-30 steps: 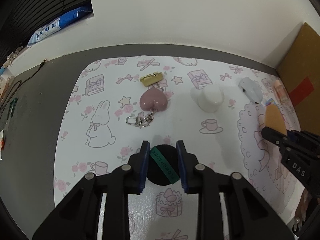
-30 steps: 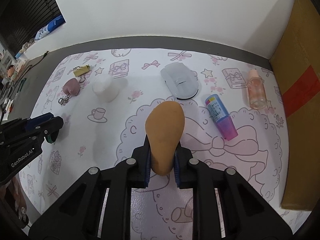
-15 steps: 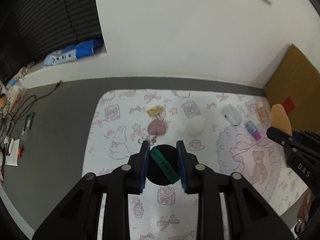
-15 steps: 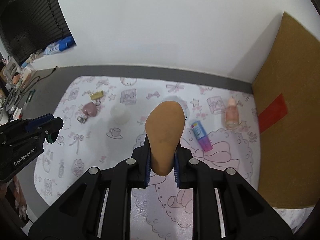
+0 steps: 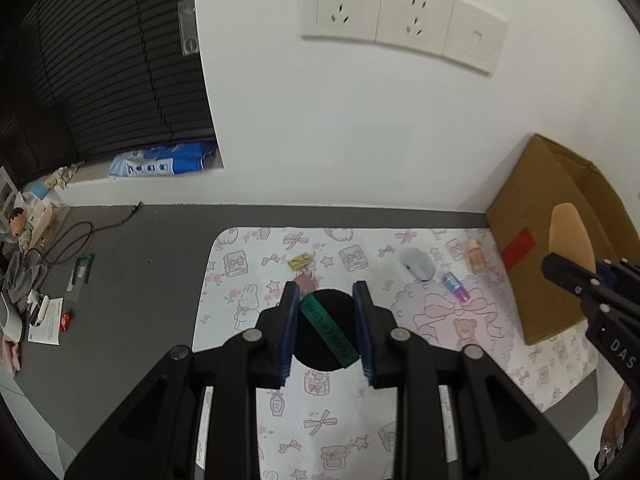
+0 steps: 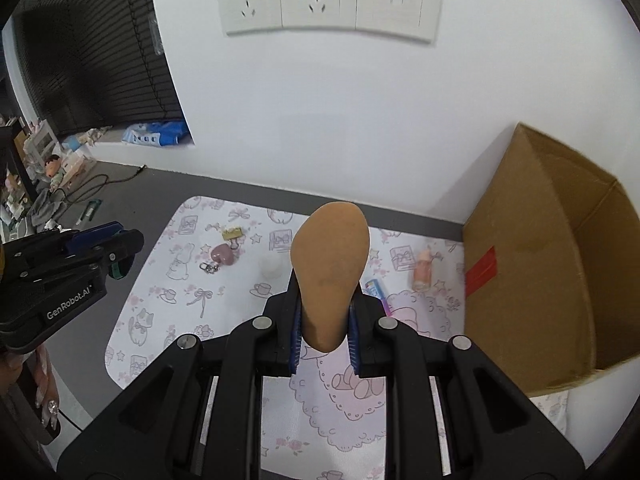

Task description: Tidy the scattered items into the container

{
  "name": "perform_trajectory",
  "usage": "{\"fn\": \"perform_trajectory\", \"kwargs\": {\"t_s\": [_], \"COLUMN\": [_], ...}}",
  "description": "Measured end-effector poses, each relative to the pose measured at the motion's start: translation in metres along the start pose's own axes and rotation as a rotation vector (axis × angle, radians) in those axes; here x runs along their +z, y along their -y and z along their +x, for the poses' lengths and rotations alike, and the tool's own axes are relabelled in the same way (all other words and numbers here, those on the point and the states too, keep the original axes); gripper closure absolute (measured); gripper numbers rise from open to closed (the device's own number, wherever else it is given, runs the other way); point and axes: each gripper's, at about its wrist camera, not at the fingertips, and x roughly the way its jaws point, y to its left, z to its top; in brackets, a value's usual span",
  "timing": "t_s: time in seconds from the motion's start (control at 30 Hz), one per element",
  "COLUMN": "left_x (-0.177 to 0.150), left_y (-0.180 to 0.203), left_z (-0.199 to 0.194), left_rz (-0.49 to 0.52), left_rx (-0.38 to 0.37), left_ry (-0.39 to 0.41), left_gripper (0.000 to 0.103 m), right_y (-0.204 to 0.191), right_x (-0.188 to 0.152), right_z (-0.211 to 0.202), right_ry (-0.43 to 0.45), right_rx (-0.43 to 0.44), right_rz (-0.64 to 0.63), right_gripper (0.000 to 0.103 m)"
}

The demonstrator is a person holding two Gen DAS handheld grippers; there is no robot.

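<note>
My left gripper [image 5: 326, 322] is shut on a black round case with a green band [image 5: 328, 330], held high above the patterned mat [image 5: 248, 280]. My right gripper [image 6: 325, 334] is shut on a tan oval sponge [image 6: 330, 264], also held high; it shows at the right of the left wrist view [image 5: 570, 236]. The open cardboard box [image 6: 536, 260] stands at the mat's right edge. On the mat lie a pink heart keychain [image 6: 222, 254], a gold clip [image 6: 231, 233], a white round object [image 6: 271, 268], a grey mouse [image 5: 418, 264], a blue-pink tube [image 5: 454, 286] and a peach bottle [image 6: 423, 270].
A white wall with sockets [image 6: 328, 0] rises behind the mat. Cables and small clutter [image 5: 44, 264] lie on the grey table at the left. A blue packet [image 5: 160, 164] lies on a ledge under dark blinds.
Both grippers have risen well above the mat with their objects, so the mat looks smaller and the wall sockets and the box's open top have come into view.
</note>
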Motion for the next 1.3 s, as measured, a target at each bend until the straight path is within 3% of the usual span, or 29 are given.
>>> {"fn": "perform_trajectory", "kwargs": {"t_s": [0.4, 0.7, 1.03, 1.3], "left_x": [0.019, 0.021, 0.018, 0.013], "left_y": [0.015, 0.024, 0.035, 0.066], "left_z": [-0.083, -0.125, -0.146, -0.151], "left_rz": [0.03, 0.097, 0.103, 0.092], "left_rx": [-0.078, -0.105, -0.083, -0.085], "left_ry": [0.162, 0.238, 0.274, 0.276], "left_gripper": [0.076, 0.076, 0.076, 0.076], "right_y": [-0.008, -0.019, -0.024, -0.003], "right_x": [0.013, 0.018, 0.011, 0.002], "right_z": [-0.102, -0.165, -0.19, -0.199], "right_ry": [0.116, 0.226, 0.263, 0.277], "right_rx": [-0.094, -0.136, -0.145, -0.143], "right_rz": [-0.023, -0.016, -0.016, -0.004], "right_gripper": [0.084, 0.084, 0.084, 0.084]}}
